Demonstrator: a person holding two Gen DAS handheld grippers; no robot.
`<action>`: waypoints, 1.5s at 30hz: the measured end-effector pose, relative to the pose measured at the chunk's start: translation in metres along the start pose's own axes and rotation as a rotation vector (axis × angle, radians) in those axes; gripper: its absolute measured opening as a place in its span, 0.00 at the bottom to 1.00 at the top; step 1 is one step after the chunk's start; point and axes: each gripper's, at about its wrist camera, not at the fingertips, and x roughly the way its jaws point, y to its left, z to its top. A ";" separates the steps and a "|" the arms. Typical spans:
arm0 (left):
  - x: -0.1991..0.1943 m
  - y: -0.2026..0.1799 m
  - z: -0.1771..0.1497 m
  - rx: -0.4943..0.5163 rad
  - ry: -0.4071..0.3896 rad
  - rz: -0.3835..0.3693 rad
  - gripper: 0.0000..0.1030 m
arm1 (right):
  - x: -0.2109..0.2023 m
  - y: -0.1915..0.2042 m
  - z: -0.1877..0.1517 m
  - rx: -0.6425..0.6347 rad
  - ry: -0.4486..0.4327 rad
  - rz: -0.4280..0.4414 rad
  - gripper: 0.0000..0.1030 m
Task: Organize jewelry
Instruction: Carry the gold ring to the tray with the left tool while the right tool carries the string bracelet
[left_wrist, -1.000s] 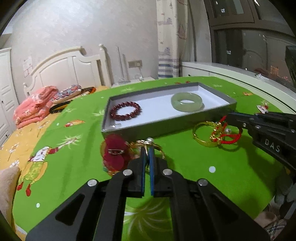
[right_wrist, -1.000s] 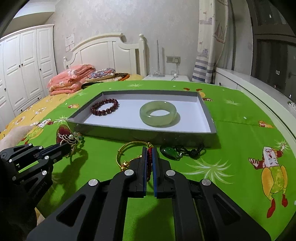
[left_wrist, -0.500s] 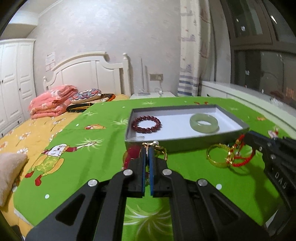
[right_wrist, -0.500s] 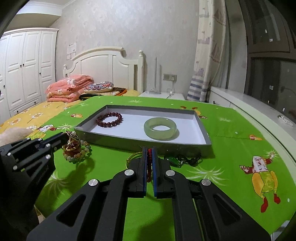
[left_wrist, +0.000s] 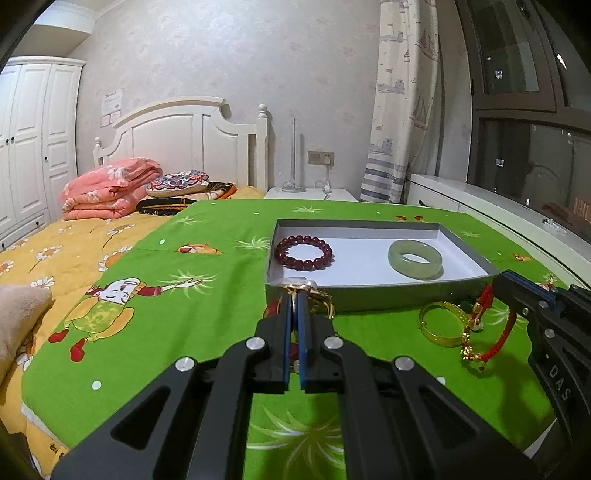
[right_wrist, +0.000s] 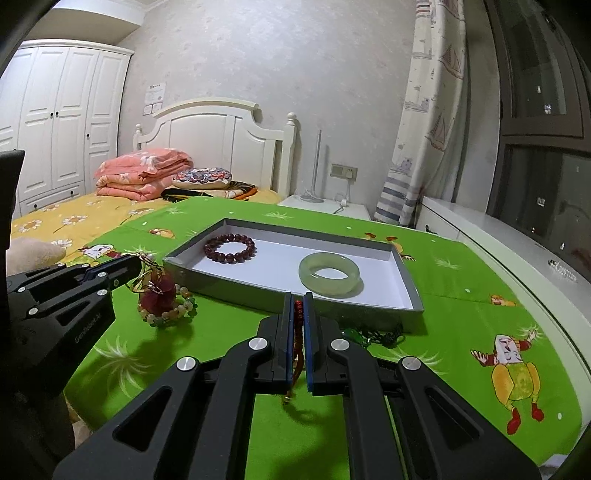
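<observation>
Tools both pinch jewelry short of the grey tray (right_wrist: 406, 291): left tool (left_wrist: 294, 295) a gold ring piece (left_wrist: 317, 299), right tool (right_wrist: 298, 301) a red cord bracelet (left_wrist: 487, 332).

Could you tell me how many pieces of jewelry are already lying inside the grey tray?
2: a dark red bead bracelet near the tray's left end and a pale green jade bangle toward its right. Nothing else shows inside.

We are in a home bedroom: ahead of us a white headboard (left_wrist: 192, 133), folded quilts (left_wrist: 110, 192), a wardrobe (left_wrist: 33, 147).
</observation>
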 end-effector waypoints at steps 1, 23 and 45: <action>0.001 0.000 0.001 -0.002 0.001 0.001 0.03 | 0.001 -0.001 0.001 0.003 0.002 -0.002 0.05; 0.073 -0.022 0.079 0.030 0.035 -0.023 0.03 | 0.077 -0.043 0.077 0.030 0.013 -0.070 0.05; 0.180 -0.050 0.108 0.032 0.217 0.052 0.04 | 0.186 -0.068 0.091 0.061 0.270 -0.068 0.06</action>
